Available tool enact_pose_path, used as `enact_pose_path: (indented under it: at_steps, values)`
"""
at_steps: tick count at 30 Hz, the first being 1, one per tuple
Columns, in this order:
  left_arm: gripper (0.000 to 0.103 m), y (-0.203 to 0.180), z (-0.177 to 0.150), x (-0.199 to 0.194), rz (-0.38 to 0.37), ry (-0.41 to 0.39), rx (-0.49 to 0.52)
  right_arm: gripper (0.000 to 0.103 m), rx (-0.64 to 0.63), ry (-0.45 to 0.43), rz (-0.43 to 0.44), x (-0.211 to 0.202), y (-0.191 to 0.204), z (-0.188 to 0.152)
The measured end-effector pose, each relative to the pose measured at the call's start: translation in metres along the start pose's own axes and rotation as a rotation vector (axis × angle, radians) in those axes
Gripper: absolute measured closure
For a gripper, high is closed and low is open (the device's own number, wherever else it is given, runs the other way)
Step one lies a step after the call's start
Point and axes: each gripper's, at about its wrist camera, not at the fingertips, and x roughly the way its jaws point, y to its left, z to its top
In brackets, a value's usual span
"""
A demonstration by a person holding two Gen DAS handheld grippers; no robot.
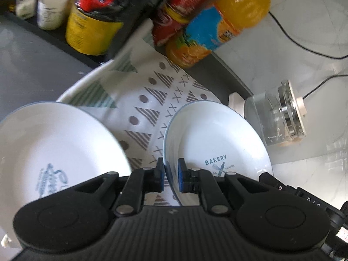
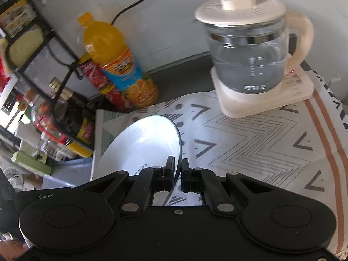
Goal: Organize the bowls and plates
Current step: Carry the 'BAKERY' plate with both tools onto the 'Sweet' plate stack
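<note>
The left gripper (image 1: pixel 170 174) pinches the rim of a white "BAKERY" plate (image 1: pixel 217 143), its blue-padded fingers (image 1: pixel 181 178) nearly together, and lifts it tilted above the patterned cloth (image 1: pixel 150 100). The right gripper (image 2: pixel 178 175) grips the rim of a white plate (image 2: pixel 148 143) edge-on, jaws almost touching; another printed white plate (image 1: pixel 54 148) shows at left. Around stand an orange juice bottle (image 2: pixel 115 61), a glass kettle (image 2: pixel 248 50) on its cream base, a black rack (image 2: pixel 43 50) and the grey counter (image 1: pixel 32 65).
</note>
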Motion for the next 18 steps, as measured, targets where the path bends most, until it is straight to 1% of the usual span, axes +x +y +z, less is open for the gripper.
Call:
enact_pose_path:
  at_steps: [10,14,18]
  values:
    - [0.093,0.034,-0.013,-0.041,0.013,-0.062,-0.05,0.098,-0.047,0.01,0.045,-0.006,0.038,-0.022]
    - [0.093,0.05,-0.02,-0.054,0.023,-0.076,-0.067,0.098,-0.062,0.011,0.055,-0.004,0.051,-0.033]
    - [0.093,0.072,-0.025,-0.064,0.038,-0.091,-0.097,0.098,-0.072,0.025,0.083,0.002,0.063,-0.046]
